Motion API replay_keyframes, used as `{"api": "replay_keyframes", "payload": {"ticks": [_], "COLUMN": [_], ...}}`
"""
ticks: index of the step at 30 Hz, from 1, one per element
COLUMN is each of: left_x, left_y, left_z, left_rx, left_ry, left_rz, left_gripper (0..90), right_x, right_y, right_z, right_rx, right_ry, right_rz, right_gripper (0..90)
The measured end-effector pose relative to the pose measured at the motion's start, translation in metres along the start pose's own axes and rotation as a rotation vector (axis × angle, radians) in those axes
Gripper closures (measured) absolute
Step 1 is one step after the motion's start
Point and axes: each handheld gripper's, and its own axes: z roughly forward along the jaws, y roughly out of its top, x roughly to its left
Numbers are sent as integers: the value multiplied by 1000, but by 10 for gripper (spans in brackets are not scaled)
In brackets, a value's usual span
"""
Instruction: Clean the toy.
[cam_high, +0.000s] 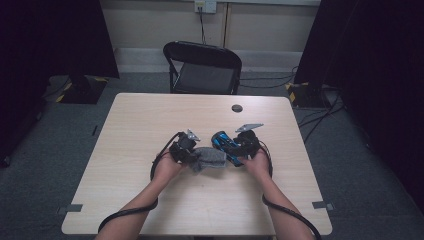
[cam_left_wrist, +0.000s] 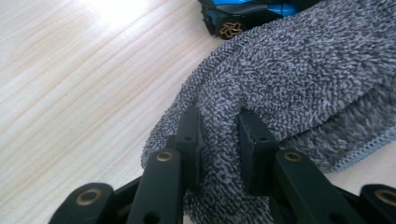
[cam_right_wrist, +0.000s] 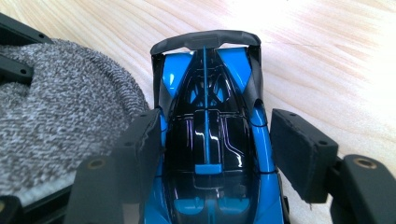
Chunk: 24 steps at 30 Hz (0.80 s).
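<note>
A grey terry cloth lies crumpled on the wooden table, just in front of the person's hands. My left gripper holds its left end. In the left gripper view the cloth bulges between the jaws, with my left gripper shut on a fold of it. A blue and black toy car sits right of the cloth and touches it. My right gripper has its pads against both sides of the toy car, whose rear wing points away. The cloth lies at the left of that view.
A black folding chair stands behind the table's far edge. A small dark round disc is set in the tabletop near the back. Grey tape marks sit at the front corners. Cables trail from both grippers along the forearms.
</note>
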Motion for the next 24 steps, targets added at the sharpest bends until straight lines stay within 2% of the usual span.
{"api": "replay_keyframes", "payload": {"ticks": [3,6,12,24], "left_x": [4,11,23,44], "left_y": [2,2,3,-3], "left_z": [0,1,1,-4], "left_rx": [5,14,23,17], "left_ry": [7,3,34,82], "left_rz": [1,-16,-28,-78], "left_gripper": [721,721,721,721], "right_x": [1,1,2,4], "right_y": [0,1,0,0], "right_z": [0,0,0,0], "right_rx": [3,6,0,2], "right_ry": [-4,-8,-13,-26], "right_rz": [3,0,2,2], "right_gripper": [349,349,347,346]}}
